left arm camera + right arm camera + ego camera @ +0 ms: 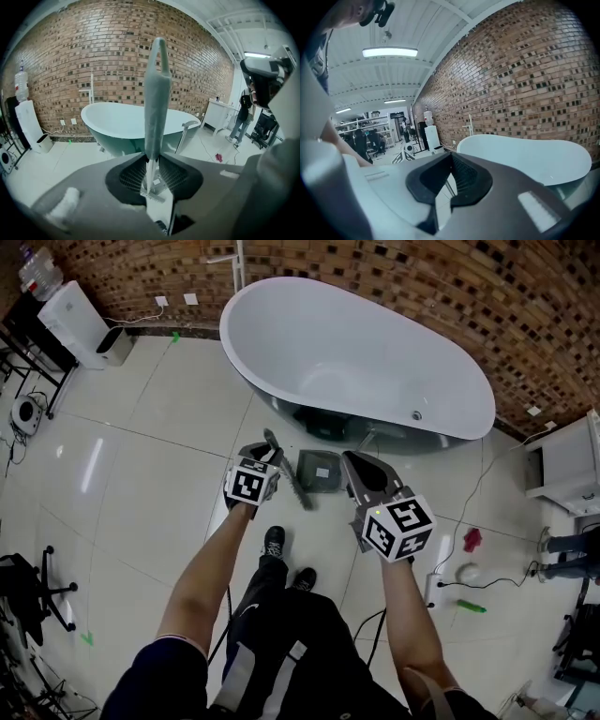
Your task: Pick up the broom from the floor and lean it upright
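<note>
Counts: one broom (157, 93) with a pale grey-green plastic handle; two grippers; one white oval bathtub (356, 352).
Left gripper (152, 161): jaws partway closed, clamped on the lower part of the handle.
Right gripper (450, 159): jaws a narrow slit apart, nothing between them.
Broom position: handle upright between the left pads, looped tip up against the brick wall (117, 51); apart from the right gripper.
</note>
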